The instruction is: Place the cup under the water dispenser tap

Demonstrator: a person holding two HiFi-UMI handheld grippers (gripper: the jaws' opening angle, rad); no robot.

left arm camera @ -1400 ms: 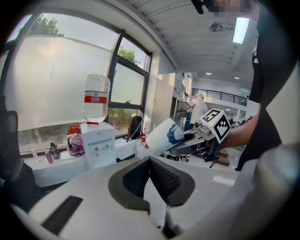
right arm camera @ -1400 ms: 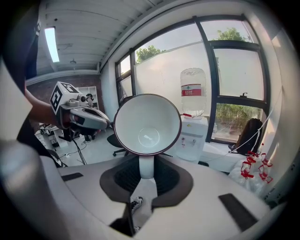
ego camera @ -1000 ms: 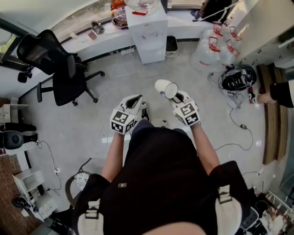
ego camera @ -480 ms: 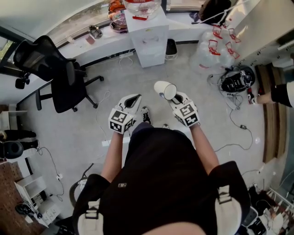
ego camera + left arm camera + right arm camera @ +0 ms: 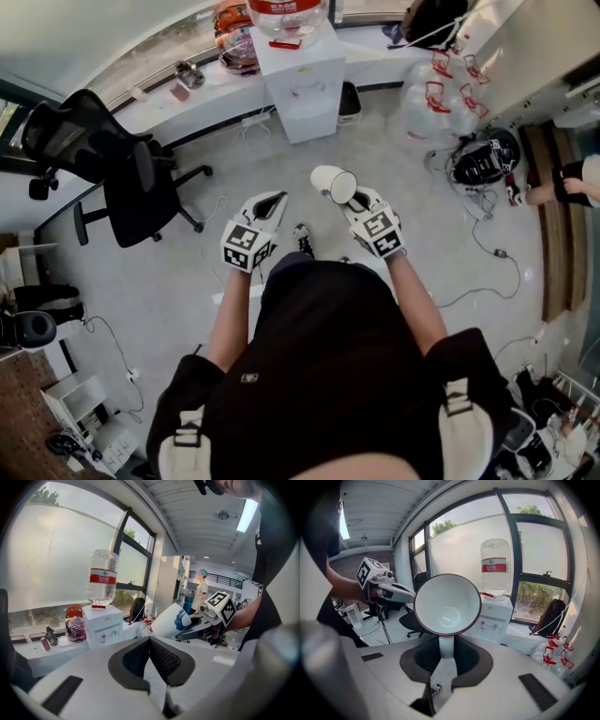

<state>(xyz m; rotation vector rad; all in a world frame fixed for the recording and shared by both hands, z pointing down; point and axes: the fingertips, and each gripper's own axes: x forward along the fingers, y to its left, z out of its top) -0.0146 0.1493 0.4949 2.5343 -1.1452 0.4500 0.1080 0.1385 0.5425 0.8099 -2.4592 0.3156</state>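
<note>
A: Your right tool (image 5: 446, 652) is clamping its jaws on the handle of the white cup (image 5: 447, 604). The cup is hanging in the air on its side, mouth facing back toward the tool. Your left tool (image 5: 151, 654) is carrying nothing, jaws pressed together.

B: The water dispenser (image 5: 497, 613) is standing well ahead of you across the floor (image 5: 234, 141), against the surface (image 5: 220, 80) by the window, with the bottle (image 5: 495, 566) on top. You're not getting near the taps (image 5: 487, 625) yet.

A: So while you're walking in, I'd be turning the wrist so the cup is sitting upright on arrival, rim up.

B: Agreed. That handle is looking thin, so you're risking a swing if you're rushing. Be aiming below one tap, and be setting the cup down gently rather than dropping it.
</note>
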